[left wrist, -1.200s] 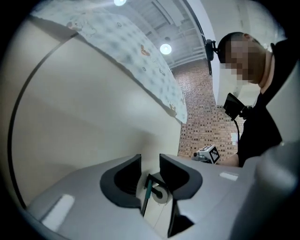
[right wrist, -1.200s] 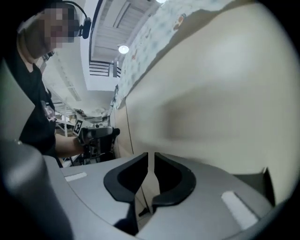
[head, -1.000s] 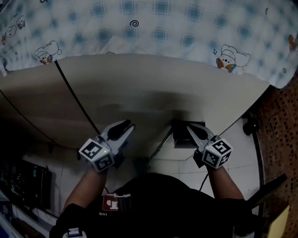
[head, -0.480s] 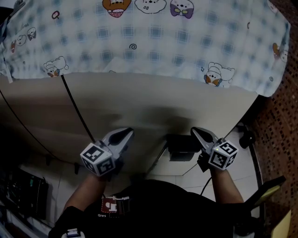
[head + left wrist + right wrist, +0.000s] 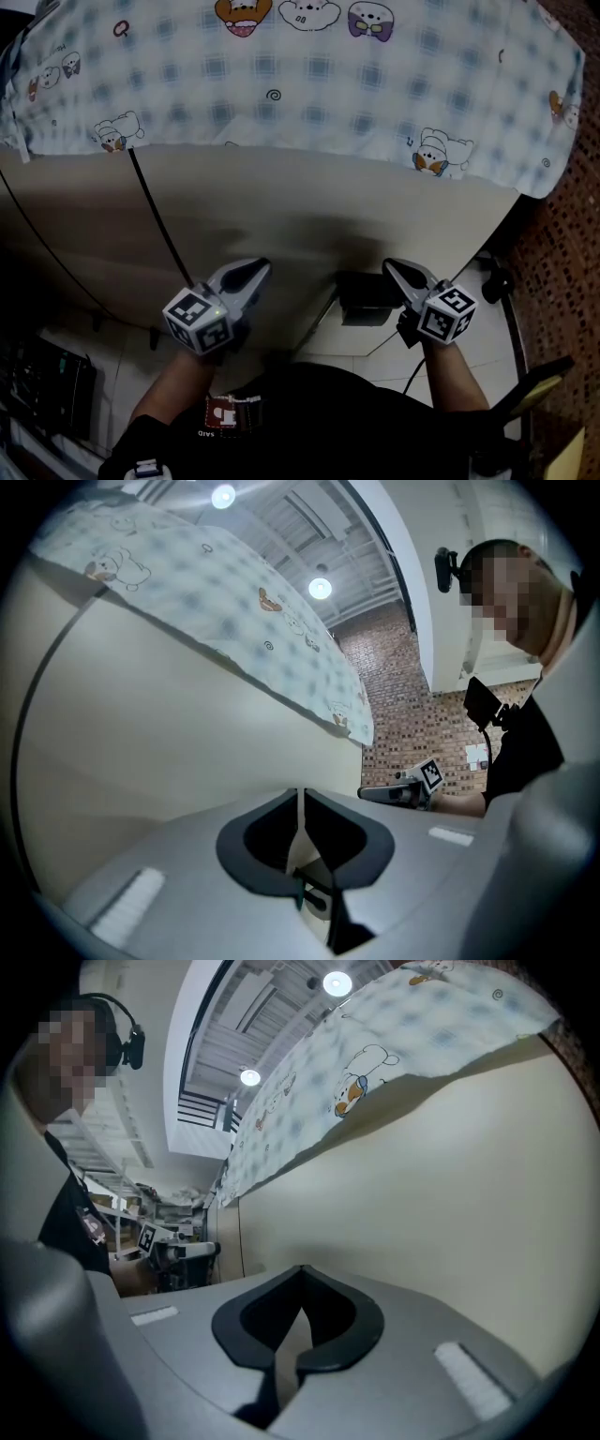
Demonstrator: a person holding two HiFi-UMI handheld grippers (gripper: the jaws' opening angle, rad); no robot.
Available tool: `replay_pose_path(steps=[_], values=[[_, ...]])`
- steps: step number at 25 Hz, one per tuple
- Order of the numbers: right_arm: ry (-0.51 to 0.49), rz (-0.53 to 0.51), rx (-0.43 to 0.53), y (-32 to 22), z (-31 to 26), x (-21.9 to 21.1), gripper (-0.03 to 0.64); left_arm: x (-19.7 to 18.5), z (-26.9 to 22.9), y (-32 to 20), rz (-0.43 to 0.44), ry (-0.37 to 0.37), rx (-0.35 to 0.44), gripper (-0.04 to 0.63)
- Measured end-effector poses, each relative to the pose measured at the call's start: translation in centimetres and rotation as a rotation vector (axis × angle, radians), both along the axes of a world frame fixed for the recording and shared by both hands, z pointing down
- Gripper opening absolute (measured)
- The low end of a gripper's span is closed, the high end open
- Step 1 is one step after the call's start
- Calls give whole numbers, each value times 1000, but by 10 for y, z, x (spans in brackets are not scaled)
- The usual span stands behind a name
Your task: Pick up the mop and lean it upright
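Both grippers were empty and pointed at the wall. The left gripper (image 5: 255,269) had its jaws nearly together, just a hairline slit with bare wall showing through and nothing in it. The right gripper (image 5: 389,264) was fully closed, tips touching, also holding nothing. They were held level and well apart, in front of the beige wall panel (image 5: 309,197) below the checked cartoon cloth (image 5: 309,84).

The mop (image 5: 367,292) is my best guess only. A dark blocky shape sat at the foot of the panel, just beside the right gripper, with a thin rod (image 5: 322,307) slanting down-left from it toward the person. It was dim there, so I couldn't tell head from handle for sure, or whether the rod was touching the wall. Neither gripper was touching it.

The step looked like the approach, with no grip made yet.

To do it well:
- Open the jaws before closing in, since shut tips would only knock the rod.
- Come at the rod square, with the pads across its axis, not along it.
- The right gripper is nearer, so it takes the low grip. The left goes higher up the rod to steer.
- Keep the dark head down on the white floor tiles (image 5: 141,361) as the pivot and swing the top toward the panel.
- Lean it on bare panel, not on the cloth, and keep clear of the thin dark line (image 5: 155,220) running down the wall on the left.
- Let go only once the rod rests steady, because a steep lean on smooth tile may slide out.
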State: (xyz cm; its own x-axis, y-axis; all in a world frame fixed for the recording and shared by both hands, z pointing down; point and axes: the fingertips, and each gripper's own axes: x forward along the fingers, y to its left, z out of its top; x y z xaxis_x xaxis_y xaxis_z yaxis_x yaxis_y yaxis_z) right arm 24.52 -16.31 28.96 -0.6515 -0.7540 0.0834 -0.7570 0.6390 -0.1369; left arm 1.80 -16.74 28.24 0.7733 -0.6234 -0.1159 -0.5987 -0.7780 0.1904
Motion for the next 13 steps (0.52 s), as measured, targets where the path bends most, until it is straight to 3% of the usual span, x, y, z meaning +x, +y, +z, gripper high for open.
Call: replay_pose_path(steps=[13], values=[[26, -5, 1, 8, -1, -2, 12, 0, -1, 6, -2, 0, -4, 23]])
